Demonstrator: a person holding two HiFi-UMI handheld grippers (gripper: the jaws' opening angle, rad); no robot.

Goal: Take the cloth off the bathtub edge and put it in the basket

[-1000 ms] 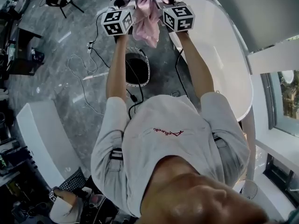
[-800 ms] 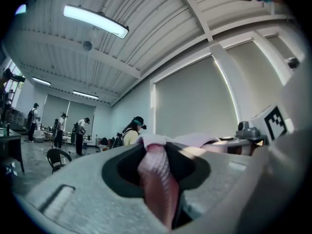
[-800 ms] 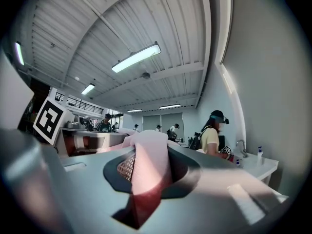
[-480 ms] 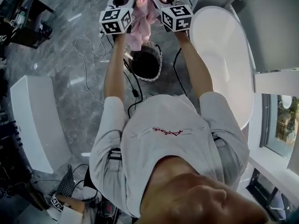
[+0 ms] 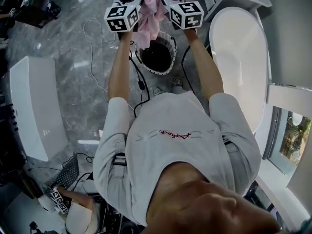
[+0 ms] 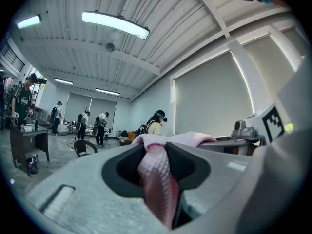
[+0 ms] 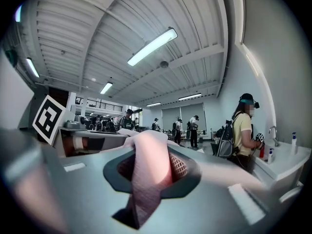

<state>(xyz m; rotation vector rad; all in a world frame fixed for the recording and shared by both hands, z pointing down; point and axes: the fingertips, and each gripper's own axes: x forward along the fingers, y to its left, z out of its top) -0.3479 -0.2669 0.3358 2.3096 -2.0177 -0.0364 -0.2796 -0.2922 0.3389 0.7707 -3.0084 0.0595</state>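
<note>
The grey floor (image 5: 73, 82) takes up most of the head view, with the white bathtub (image 5: 239, 57) at the right, its edge bare as far as it shows, and loose cables (image 5: 91, 52) trailing at the left. Between them, just ahead of the person, stands the round basket (image 5: 157, 57), dark inside and with a pale patterned rim. The pink cloth (image 5: 148, 18) is off the tub and in the air, stretched between the two tools and hanging in a bunched tail whose lower end falls over the basket's far rim. From this steep angle it is hard to say whether the tail hangs squarely over the opening or just outside it. The left tool (image 6: 157, 152) is clamped on a fold of the cloth, which fills the gap between its jaws. The right tool (image 7: 146, 172) is clamped the same way on another fold, with its jaws closer together. The step in hand looks like the carry to the drop. To do it well, centre both tools over the dark opening and lower them until the tail is inside the rim. Then release both grips together, so that neither end drags the cloth over the rim or onto the cables.
</note>
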